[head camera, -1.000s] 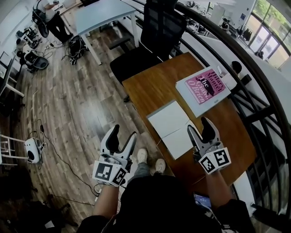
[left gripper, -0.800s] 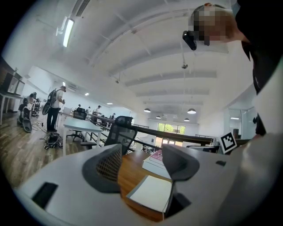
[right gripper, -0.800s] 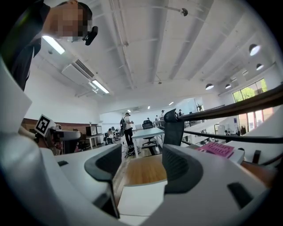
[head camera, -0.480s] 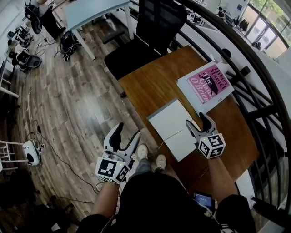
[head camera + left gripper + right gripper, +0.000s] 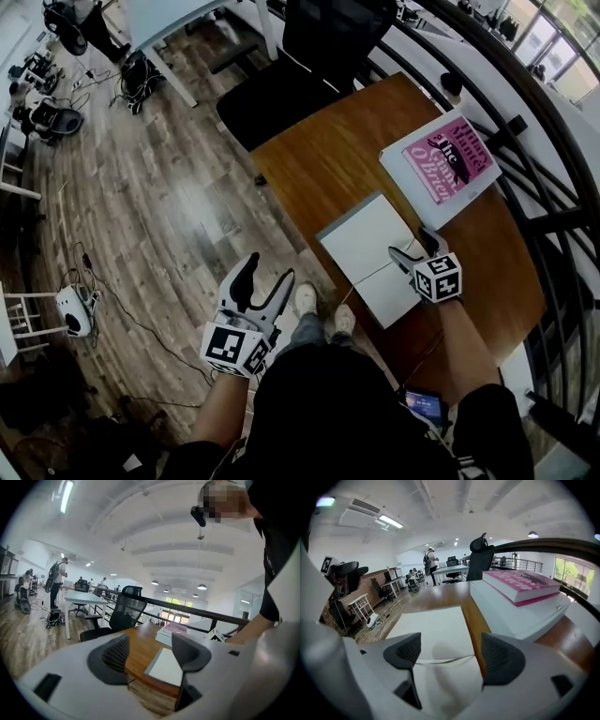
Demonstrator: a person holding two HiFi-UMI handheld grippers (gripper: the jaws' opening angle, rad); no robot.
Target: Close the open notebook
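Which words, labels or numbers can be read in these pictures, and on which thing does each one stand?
"O'Brien": large white letters on the cover of the pink book.
"Hilary Mantel": smaller letters on the same cover, barely legible.
A dark word between these two: too blurred to read.
The open notebook: blank pages, no text.

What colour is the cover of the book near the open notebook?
The book is pink with dark lettering; clearest in the head view.
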